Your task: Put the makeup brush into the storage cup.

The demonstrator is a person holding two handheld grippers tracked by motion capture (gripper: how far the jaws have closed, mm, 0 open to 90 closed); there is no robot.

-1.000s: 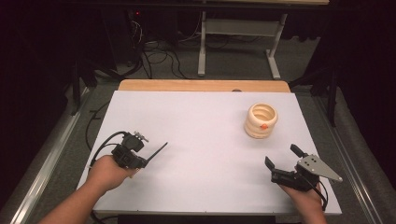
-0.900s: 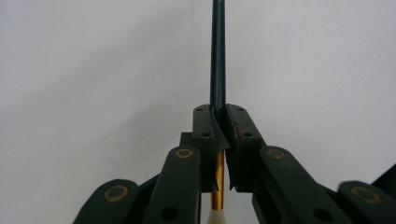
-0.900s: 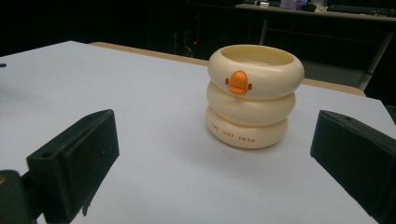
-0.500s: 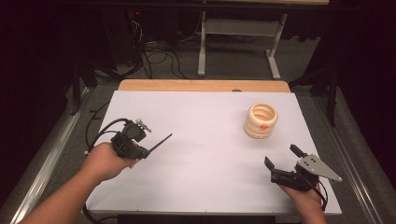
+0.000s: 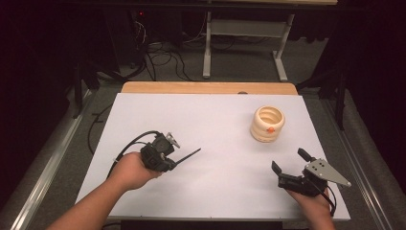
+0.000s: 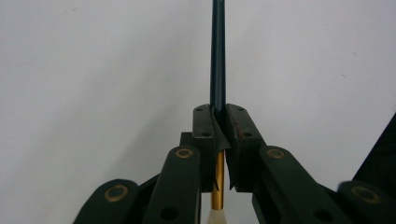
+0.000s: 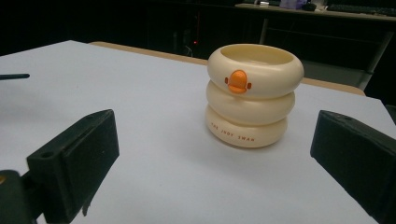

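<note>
A thin dark brush (image 6: 218, 51) is clamped between the closed jaws of the left gripper (image 5: 165, 155), seen left of centre in the high view. In the left gripper view the dark handle runs straight up from the jaws to the top of the frame, while a gold collar and a pale tip are seen below them. It is held near one end, probably so that the long handle can be aimed forward like a pointer. In the high view the handle points toward the middle of the white table (image 5: 215, 120).

The right gripper (image 5: 293, 168) is held at the lower right of the high view with its jaws wide apart and nothing between them. A cream holder (image 7: 252, 95), shaped like three stacked rings with an orange mark, stands upright at the centre of the right gripper view. It is placed open side up, likely so that the brush can be dropped in. The holder is well apart from both grippers.
</note>
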